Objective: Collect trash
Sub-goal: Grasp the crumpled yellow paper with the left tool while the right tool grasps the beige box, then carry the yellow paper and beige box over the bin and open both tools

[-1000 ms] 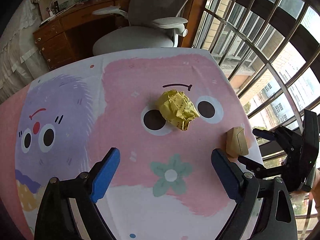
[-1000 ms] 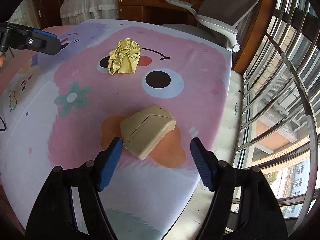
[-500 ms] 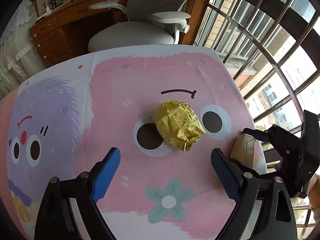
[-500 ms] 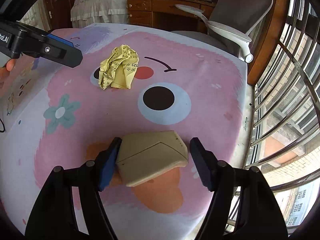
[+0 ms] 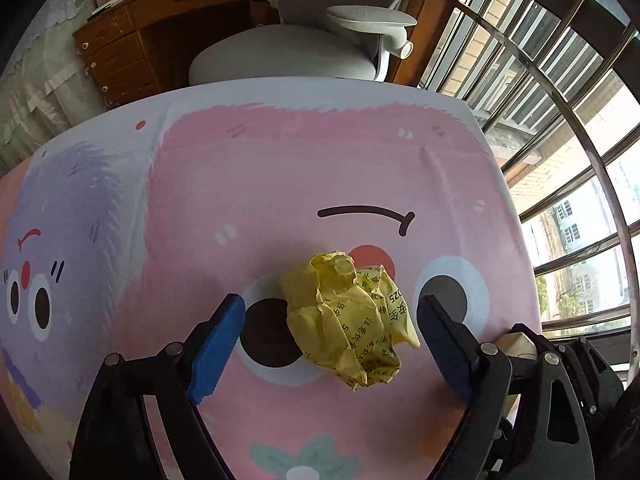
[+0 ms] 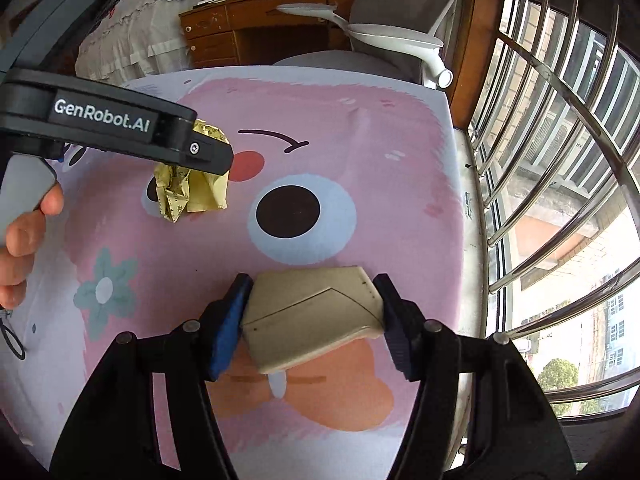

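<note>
Bright daylight enters through the barred window [image 5: 560, 128] on the right in both views; sky there is blown out white. The tablecloth [image 5: 300, 168] is evenly lit with soft, faint shadows. Fisheye bending curves the edges, and the corners go black. Focus is fairly sharp throughout.

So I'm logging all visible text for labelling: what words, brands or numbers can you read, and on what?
"GenRobot.AI": white letters on the side of the left gripper.
"025": on the yellow paper ball; its other characters are too crumpled to read.
Beige carton: no text visible.
</note>
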### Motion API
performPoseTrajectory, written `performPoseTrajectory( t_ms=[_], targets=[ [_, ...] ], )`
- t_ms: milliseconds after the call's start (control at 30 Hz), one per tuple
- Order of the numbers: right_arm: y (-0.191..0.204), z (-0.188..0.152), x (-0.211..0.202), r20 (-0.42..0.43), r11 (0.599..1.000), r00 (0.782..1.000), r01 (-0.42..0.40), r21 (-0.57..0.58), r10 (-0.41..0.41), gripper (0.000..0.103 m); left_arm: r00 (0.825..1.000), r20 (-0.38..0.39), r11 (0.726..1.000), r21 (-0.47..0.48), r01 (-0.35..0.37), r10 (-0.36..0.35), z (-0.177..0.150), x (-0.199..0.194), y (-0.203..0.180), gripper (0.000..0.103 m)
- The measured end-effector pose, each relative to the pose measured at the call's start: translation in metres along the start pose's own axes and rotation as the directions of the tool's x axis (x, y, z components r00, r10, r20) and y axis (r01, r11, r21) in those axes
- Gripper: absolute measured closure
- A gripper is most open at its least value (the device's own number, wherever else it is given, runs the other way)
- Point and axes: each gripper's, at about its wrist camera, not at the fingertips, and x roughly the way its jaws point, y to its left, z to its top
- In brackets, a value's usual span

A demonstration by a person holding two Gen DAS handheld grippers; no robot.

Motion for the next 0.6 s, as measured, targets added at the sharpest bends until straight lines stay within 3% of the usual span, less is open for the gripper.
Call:
performPoseTrajectory(
  t_ms=[100,133,367,600],
  targets=[
    [0.004,-0.002,-0.003,-0.002,1.0,1.0,0.0,0.029,0.0,0.045,1.0,-0.016,1.0,-0.004,-0.02,0.02,0.0,0.012,-0.001,0.047],
    [0.003,-0.002,-0.003,-0.004,0.999,1.0,-0.003,0.04,0.003,0.045,1.0,-0.001,1.0,0.004,-0.028,0.028,-0.001,0.011,-0.002,0.064],
    [0.023,-0.035,-0.035,-0.01,0.992,1.0,-0.027,0.125,0.028,0.045,1.0,0.03,1.0,0.031,0.004,-0.005,-0.022,-0.011,0.006,0.068],
    [0.06,-0.067,-0.071,-0.017,0.984,0.999,-0.048,0.174,0.051,0.045,0.998,0.053,0.998,0.053,0.03,-0.033,-0.074,-0.071,0.03,0.068]
  ],
)
